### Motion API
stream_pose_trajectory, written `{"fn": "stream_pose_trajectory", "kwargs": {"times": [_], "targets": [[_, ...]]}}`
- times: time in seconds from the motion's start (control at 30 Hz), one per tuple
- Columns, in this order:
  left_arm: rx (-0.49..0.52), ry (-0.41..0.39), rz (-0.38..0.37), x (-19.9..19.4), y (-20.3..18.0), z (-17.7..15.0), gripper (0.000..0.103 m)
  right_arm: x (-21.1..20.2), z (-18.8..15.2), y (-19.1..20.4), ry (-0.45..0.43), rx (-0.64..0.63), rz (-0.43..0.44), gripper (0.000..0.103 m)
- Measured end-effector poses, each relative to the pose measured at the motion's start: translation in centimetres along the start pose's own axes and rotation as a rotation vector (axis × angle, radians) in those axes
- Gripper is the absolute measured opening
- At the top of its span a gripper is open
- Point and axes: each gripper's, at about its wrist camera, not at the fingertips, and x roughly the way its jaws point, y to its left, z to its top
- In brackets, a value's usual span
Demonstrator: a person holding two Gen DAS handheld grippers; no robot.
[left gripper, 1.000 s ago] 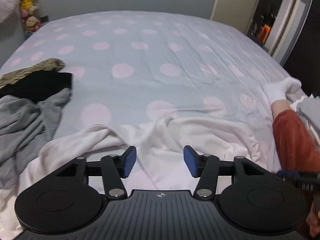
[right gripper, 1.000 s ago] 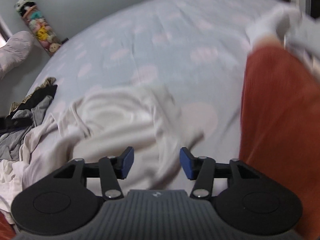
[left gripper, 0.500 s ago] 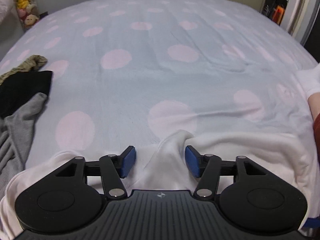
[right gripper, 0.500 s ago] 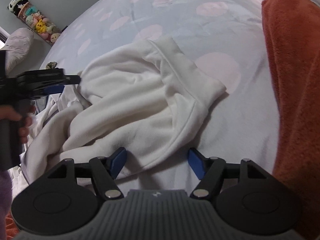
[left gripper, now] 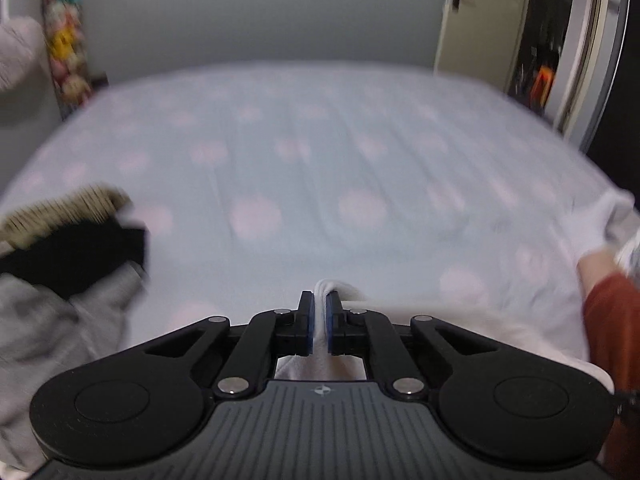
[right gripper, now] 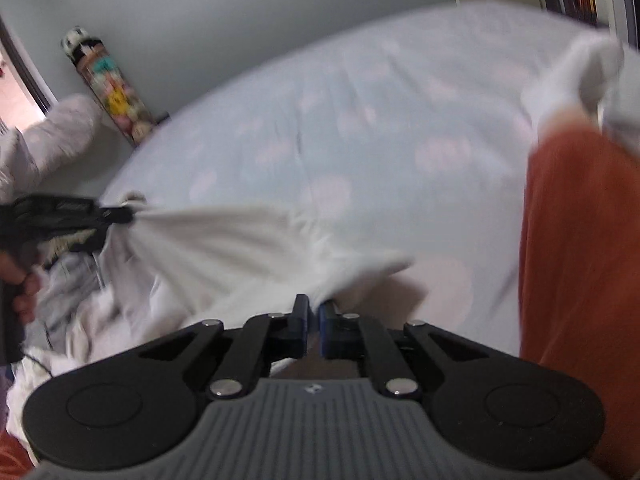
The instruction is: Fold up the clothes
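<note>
A white garment point(right gripper: 240, 248) hangs stretched above the dotted bed between both grippers. My left gripper point(left gripper: 319, 304) is shut on a bunched fold of the white garment point(left gripper: 336, 286), whose cloth runs off to the right. In the right wrist view the left gripper point(right gripper: 116, 214) shows at the far left, pinching one end of the cloth. My right gripper point(right gripper: 313, 312) is shut on the near edge of the same garment. Both views are blurred by motion.
A pile of grey point(left gripper: 48, 320), black point(left gripper: 80, 252) and fringed tan clothes lies at the bed's left edge. A person's leg in rust-red trousers point(right gripper: 580, 260) and a white sock point(right gripper: 576, 76) rests on the bed's right side. A doorway point(left gripper: 540, 40) stands far right.
Both grippers have shut on the white garment and lifted it off the bed, pulling it taut between them. Half a second ago both stood open over the lying cloth.
</note>
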Motion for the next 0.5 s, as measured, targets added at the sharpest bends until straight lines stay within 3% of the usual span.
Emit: {"fn": "stream_pose_trajectory", "kwargs": {"times": [0.33, 0.5], "targets": [[0.012, -0.381, 0.087, -18.5, 1.6, 6.7, 0.004, -8.4, 12.1, 5.6, -0.389, -0.161, 0.061, 0.004], [0.001, -0.499, 0.134, -25.1, 2.3, 7.8, 0.004, -10.4, 13.0, 6.1, -0.408, -0.193, 0.07, 0.004]]}}
